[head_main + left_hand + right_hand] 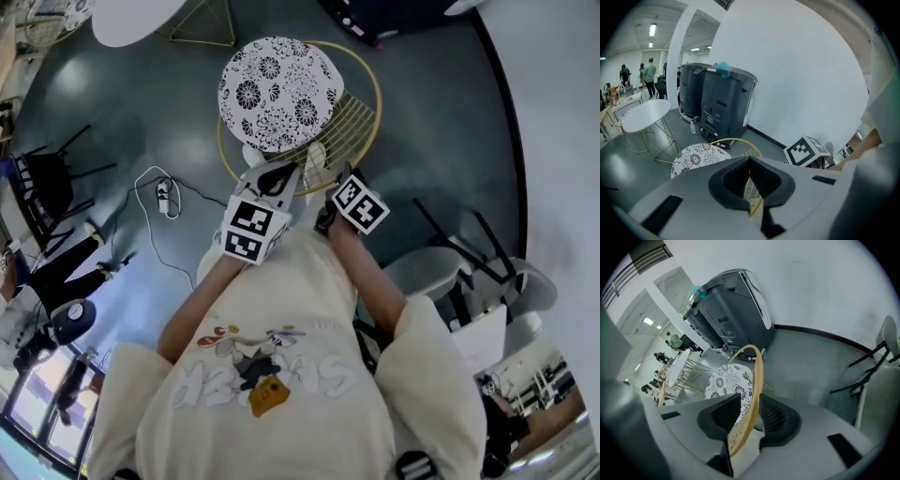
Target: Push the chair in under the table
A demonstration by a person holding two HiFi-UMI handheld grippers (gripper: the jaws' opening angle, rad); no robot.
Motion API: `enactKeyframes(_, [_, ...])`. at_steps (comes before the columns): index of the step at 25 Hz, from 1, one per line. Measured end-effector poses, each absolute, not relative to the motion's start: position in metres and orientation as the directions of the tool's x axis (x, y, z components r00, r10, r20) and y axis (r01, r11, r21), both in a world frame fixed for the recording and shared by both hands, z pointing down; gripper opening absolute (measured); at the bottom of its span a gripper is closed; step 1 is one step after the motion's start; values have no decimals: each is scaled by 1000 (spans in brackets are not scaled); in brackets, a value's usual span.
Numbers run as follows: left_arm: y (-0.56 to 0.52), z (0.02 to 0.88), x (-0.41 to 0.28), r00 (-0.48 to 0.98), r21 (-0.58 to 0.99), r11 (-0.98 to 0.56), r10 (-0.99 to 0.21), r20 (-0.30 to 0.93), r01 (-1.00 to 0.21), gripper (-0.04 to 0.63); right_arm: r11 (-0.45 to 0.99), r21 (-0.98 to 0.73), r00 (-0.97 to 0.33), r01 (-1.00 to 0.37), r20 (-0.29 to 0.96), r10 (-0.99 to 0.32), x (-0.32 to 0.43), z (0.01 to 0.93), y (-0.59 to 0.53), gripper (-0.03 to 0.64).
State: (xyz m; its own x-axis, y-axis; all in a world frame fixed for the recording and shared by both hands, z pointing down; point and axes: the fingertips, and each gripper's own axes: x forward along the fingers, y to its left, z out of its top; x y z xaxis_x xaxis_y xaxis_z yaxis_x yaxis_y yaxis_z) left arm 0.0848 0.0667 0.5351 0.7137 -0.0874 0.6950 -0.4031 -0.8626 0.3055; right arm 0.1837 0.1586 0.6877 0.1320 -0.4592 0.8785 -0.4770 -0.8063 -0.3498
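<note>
The chair has a black-and-white flowered seat [277, 92] and a gold wire back with a round rim [361, 122]. It stands just ahead of me, and the white round table [131, 19] is farther off at the top left. My left gripper [274, 176] is at the near rim. In the left gripper view its fingertips [750, 161] meet, and the gold wires show behind them. My right gripper [323, 180] straddles the rim [758, 380]. Its pads stand apart, with seat pattern showing between the left pad and the rim.
A white cable and power strip [164, 197] lie on the grey floor at the left. A black chair [47, 183] stands beyond them. Grey chairs [469, 272] stand close on my right by a curved white wall. Dark machines [722, 101] are against the wall behind the chair.
</note>
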Motion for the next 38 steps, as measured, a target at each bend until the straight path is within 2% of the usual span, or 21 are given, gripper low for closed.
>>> enactKeyframes(7, [69,544,104,703,309,-859,-79,707,-408,9,-835,-349,86,-425,903,-421,177,717,171,124])
enactKeyframes(14, [65,544,113,696,300,-855,-94,712,-422,9,-819,-319,57,-477,919,-391,174,738,161,123])
enactKeyframes(17, [65,544,111,692,295,-855,-99,716,-427,9,-836,-326,42,-441,923,-383,173,743,159,92])
enactKeyframes(27, [56,541,105,695,301,-832,-135,706,-467,9,-883,-295,-14,-366,950,-311,166,745,161,67])
enactKeyframes(38, [18,535,84,682,273,-810,-200,704,-519,9,-878,-351,-81,-326,935,-344,137,749,91,67])
